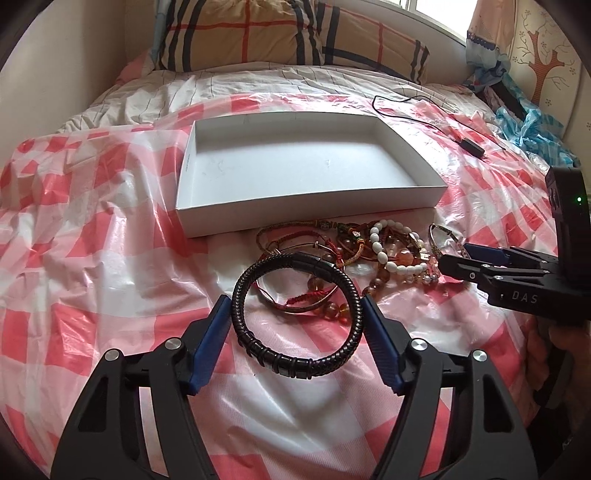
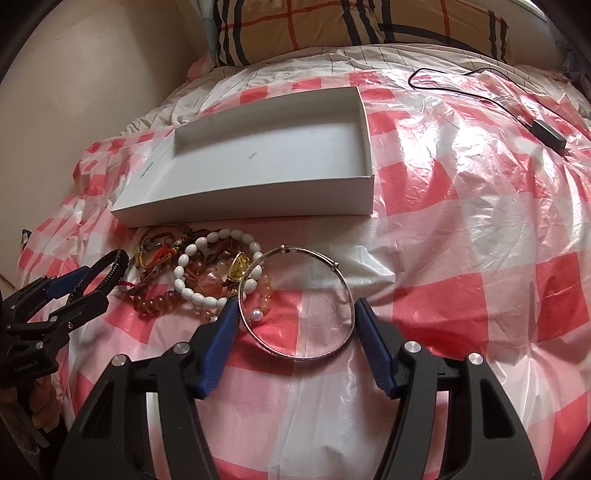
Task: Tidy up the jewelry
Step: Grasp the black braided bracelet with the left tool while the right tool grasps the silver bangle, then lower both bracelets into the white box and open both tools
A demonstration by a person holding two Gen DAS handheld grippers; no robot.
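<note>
While the white box is bare inside, I count this job as barely begun: nothing has been filed away, and everything is left to do.

Nearest to me, my left hand-held gripper has its blue pads against both sides of a black braided bracelet, which sits between the fingers at about half spread; I read that as a hold, or very close to one. My right hand-held gripper is in the same posture around a thin silver bangle, a pad on each flank of the ring. Whether either ring is lifted clear of the sheet or lies flat on it, I cannot tell from these two views.

Just beyond both grippers lies the heap of remaining jewelry: a white bead bracelet, amber and reddish bead strings, red and woven cord bands, and another metal ring, all tangled and overlapping. The heap rests on the red and white checked plastic sheet spread over the bed.

Past the heap, touching or nearly touching its far edge, stands the box, its near wall facing me. Farther still are a black cable with a small adapter and a plaid pillow.

My judgement: two pieces are ready to carry, the rest waits.
</note>
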